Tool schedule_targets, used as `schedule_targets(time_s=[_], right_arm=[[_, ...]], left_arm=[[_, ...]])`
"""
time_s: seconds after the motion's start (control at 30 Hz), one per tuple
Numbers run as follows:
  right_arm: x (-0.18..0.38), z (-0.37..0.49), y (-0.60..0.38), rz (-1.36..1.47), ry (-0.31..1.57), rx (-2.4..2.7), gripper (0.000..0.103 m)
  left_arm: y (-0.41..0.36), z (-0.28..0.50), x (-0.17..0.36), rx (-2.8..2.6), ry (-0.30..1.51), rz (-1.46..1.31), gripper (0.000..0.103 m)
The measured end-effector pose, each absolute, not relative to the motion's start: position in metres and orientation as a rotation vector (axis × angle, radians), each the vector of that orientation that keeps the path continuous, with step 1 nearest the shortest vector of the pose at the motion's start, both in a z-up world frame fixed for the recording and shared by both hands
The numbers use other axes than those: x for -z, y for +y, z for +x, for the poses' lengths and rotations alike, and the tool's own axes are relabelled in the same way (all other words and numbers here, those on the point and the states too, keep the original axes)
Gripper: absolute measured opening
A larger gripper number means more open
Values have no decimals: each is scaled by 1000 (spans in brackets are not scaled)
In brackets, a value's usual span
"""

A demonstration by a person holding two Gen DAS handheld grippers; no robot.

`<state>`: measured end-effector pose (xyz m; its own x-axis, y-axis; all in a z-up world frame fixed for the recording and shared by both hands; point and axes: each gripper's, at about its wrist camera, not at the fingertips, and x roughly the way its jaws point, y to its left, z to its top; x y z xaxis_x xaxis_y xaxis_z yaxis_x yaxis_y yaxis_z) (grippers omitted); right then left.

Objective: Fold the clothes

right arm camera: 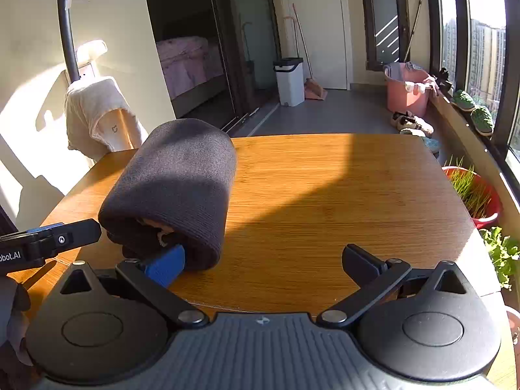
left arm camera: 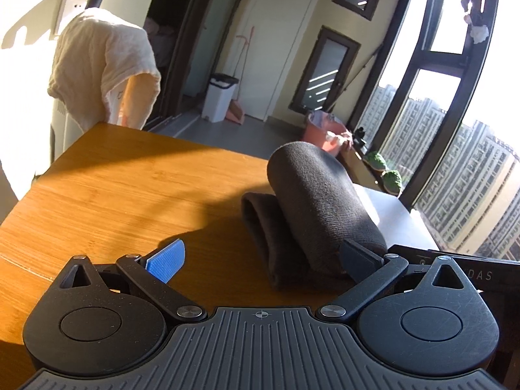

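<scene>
A dark grey knitted garment [right arm camera: 172, 188], folded over into a thick roll, lies on the wooden table [right arm camera: 325, 201] near its near edge. The left gripper [left arm camera: 263, 260] is spread wide, its right finger touching the roll's near end. The right gripper [right arm camera: 263, 265] is also wide apart, its blue-padded left finger [right arm camera: 165, 268] against the fold's opening.

Wooden table [right arm camera: 325, 195], half sunlit, half shaded. Grey floor [right arm camera: 341, 113]. Cream walls; dark-framed sliding door [right arm camera: 224, 48] open onto a bed [right arm camera: 188, 61]. White lidded bin [right arm camera: 290, 81] near a white door [right arm camera: 325, 26]. Pink tub [right arm camera: 408, 92] beside tall windows [left arm camera: 455, 97]; apartment blocks outside. Cream cloth [left arm camera: 100, 65] draped over a white appliance.
</scene>
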<state>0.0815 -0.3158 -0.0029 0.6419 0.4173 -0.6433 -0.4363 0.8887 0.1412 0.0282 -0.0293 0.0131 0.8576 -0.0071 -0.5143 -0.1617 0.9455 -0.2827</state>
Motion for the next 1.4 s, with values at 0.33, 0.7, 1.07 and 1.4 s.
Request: schedule_targets(time_s=[0.33, 0.7, 1.07, 1.4], right_arm=[[23, 66, -299, -129, 753, -356, 103], [28, 45, -301, -96, 689, -310, 103], [27, 43, -300, -98, 689, -309, 103], [28, 43, -301, -98, 689, -309, 103]], left_arm=[[-44, 16, -1, -144, 674, -261, 103], [-63, 7, 9, -245, 730, -115, 103], [-61, 3, 8, -218, 709, -129, 103], [-57, -1, 7, -163, 682, -173, 103]])
